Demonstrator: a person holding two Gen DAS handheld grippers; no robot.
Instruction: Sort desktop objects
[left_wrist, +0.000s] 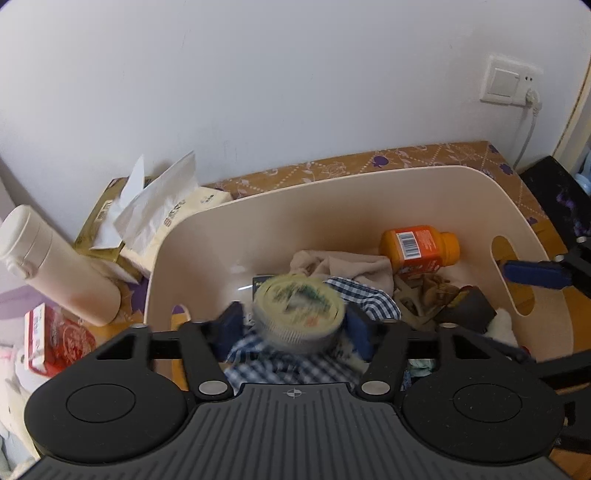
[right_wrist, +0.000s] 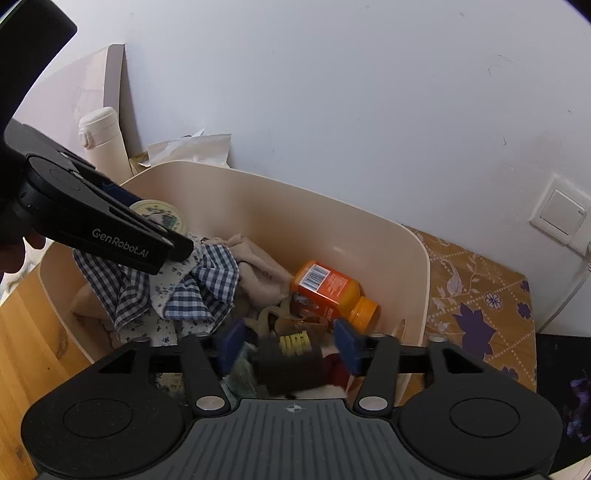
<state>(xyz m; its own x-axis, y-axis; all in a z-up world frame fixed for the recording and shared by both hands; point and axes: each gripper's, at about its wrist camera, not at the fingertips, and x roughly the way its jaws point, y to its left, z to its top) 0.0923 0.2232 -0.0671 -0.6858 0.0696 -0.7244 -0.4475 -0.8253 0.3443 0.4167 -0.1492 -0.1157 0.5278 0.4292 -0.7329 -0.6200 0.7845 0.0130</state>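
A beige plastic bin (left_wrist: 369, 181) holds clothes, an orange bottle (left_wrist: 421, 247) and small items. My left gripper (left_wrist: 295, 328) hangs over its left part, jaws wide. A round tin (left_wrist: 299, 314) with a printed lid sits blurred between the blue pads, with a gap on the left side. From the right wrist view the tin (right_wrist: 159, 218) shows above a checked cloth (right_wrist: 207, 280). My right gripper (right_wrist: 290, 345) is open over the bin's right end. A black block with yellow lettering (right_wrist: 291, 354) lies between its pads, clear of both.
A cream flask (left_wrist: 55, 266), tissue packs (left_wrist: 159, 218) and a red and white box (left_wrist: 48, 339) stand left of the bin. A floral cloth (left_wrist: 406, 155) covers the table behind it. A wall socket (left_wrist: 509, 81) with a cable is at the right.
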